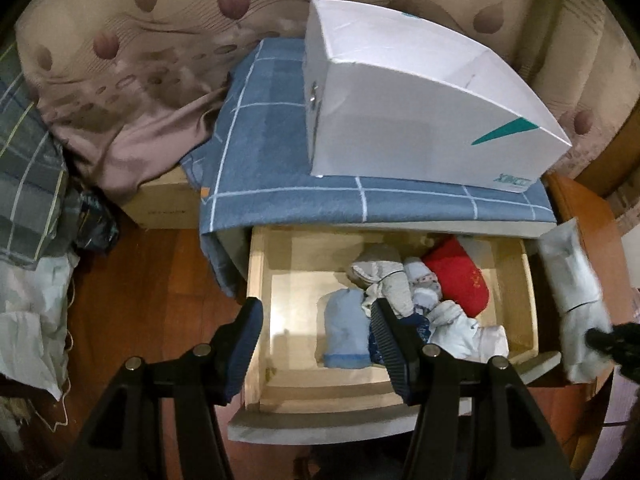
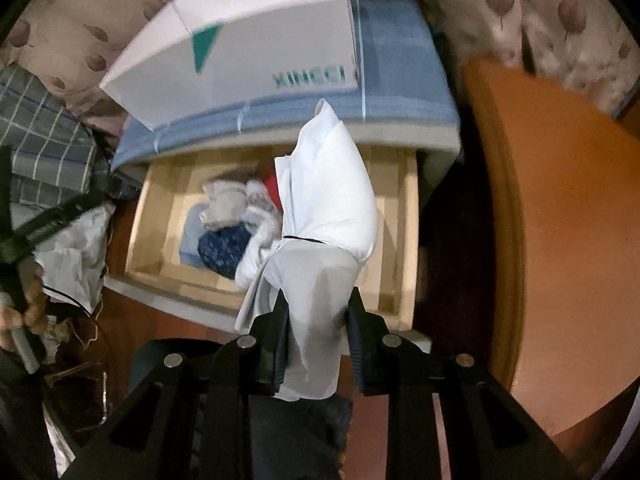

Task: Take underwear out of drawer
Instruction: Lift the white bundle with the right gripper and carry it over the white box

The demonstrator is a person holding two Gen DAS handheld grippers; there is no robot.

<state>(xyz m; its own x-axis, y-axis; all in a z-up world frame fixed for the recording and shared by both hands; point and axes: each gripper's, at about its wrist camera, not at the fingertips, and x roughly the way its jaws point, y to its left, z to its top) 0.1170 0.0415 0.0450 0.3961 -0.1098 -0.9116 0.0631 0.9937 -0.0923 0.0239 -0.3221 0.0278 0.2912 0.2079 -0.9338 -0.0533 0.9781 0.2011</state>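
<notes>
The pale wooden drawer point(image 1: 256, 280) stands pulled out, with rolled underwear inside: a light blue piece point(image 1: 346, 330), a beige one point(image 1: 384, 276), a red one point(image 1: 460, 276), a white one point(image 1: 464, 328) and a dark blue patterned one point(image 2: 224, 248). My left gripper point(image 1: 316, 336) hangs open above the drawer's left part, over the light blue piece, nothing between its fingers. My right gripper point(image 2: 318, 332) is shut on a white folded underwear point(image 2: 328, 200), held up above the drawer point(image 2: 408, 200); the same white piece point(image 1: 572, 280) shows at the right edge of the left wrist view.
A white cardboard box point(image 1: 420, 104) sits on the blue checked cloth point(image 1: 272, 140) over the cabinet top. Beige patterned bedding point(image 1: 140, 40) and plaid fabric point(image 1: 28, 168) lie left. An orange wooden board point(image 2: 560, 220) stands right. A hand point(image 2: 28, 304) holds the other gripper's handle.
</notes>
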